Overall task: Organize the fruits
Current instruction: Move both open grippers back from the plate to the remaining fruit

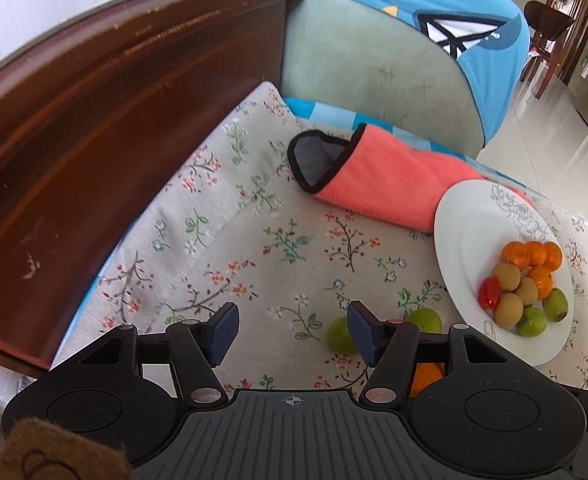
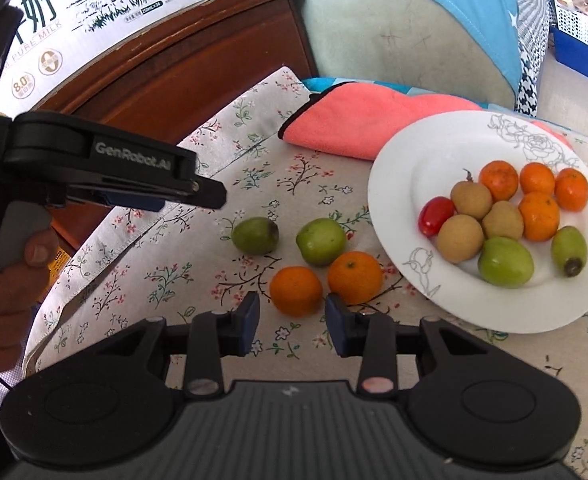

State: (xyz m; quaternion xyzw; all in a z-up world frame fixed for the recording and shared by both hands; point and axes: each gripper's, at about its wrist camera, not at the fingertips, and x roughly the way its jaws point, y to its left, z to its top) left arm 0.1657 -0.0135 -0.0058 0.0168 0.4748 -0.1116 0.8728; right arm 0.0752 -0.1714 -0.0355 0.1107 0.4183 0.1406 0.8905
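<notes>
A white plate on the floral cloth holds several small oranges, tan fruits, two green fruits and a red tomato; the plate also shows in the left wrist view. Two green fruits and two oranges lie loose on the cloth left of the plate. My right gripper is open and empty, just in front of the nearer orange. My left gripper is open and empty above the cloth, with a green fruit beside its right finger.
A folded coral towel lies behind the plate. A dark wooden cabinet with a milk carton box stands on the left. A green chair back with blue fabric is behind. The left gripper's body hangs over the cloth's left side.
</notes>
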